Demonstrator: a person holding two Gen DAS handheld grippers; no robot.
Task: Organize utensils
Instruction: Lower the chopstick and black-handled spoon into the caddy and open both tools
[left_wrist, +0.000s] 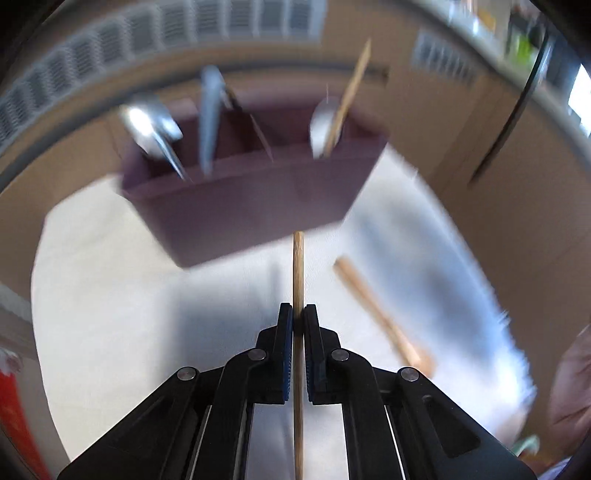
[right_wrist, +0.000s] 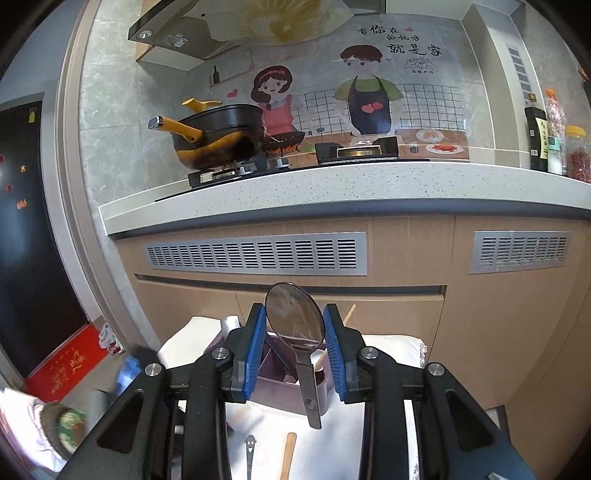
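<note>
My left gripper (left_wrist: 298, 312) is shut on a wooden chopstick (left_wrist: 297, 273) that points forward toward a dark purple utensil holder (left_wrist: 240, 199). The holder has several compartments with metal spoons (left_wrist: 151, 129) and one chopstick (left_wrist: 349, 96) standing in them. A wooden spoon (left_wrist: 380, 314) lies on the white cloth (left_wrist: 110, 295) to the right. My right gripper (right_wrist: 294, 328) is shut on the bowl of a metal spoon (right_wrist: 293, 321), whose handle hangs down above the holder (right_wrist: 280, 384).
Kitchen cabinets with vent grilles (right_wrist: 256, 254) stand behind the small cloth-covered table. A counter (right_wrist: 332, 184) with a stove and a pot (right_wrist: 218, 136) is above. A black-handled utensil (right_wrist: 250, 454) and a wooden handle (right_wrist: 287, 456) lie on the cloth.
</note>
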